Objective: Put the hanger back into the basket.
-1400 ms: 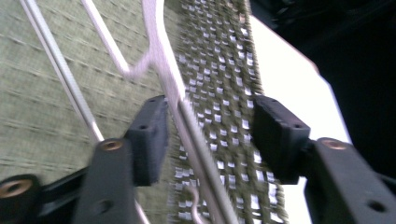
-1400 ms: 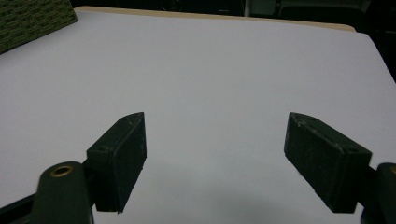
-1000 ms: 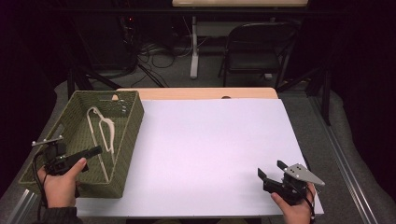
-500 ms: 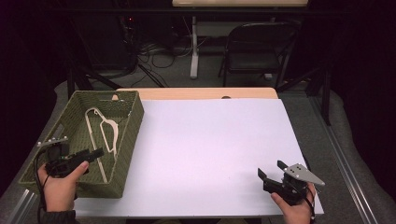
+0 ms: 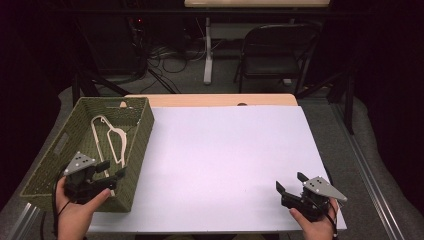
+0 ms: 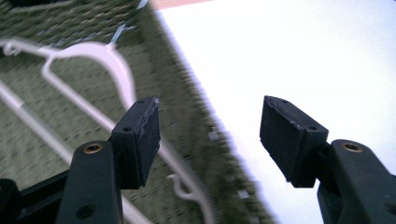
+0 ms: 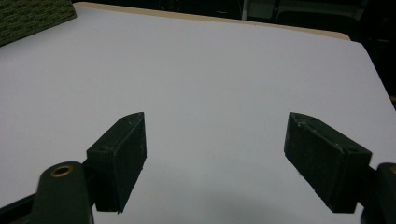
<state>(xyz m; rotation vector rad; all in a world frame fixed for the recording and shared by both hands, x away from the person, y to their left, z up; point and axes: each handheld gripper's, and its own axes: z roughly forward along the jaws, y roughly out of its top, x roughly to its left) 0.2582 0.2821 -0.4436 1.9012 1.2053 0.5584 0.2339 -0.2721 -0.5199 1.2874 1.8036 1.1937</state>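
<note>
- The white hanger (image 5: 111,138) lies flat on the floor of the green woven basket (image 5: 142,131), at the left of the counter (image 5: 225,160).
- It looks like thin, light, stiff plastic, probably slick; a shoulder bar looks the best place to grip, since the hook would likely swing.
- The left gripper (image 5: 111,170) hovers over the basket's near right corner, jaws wide and empty.
- The right gripper (image 5: 291,183) rests at the counter's near right edge, jaws wide and empty.
- The left gripper view is blurred; its jaw covers part of the hanger there.
</note>
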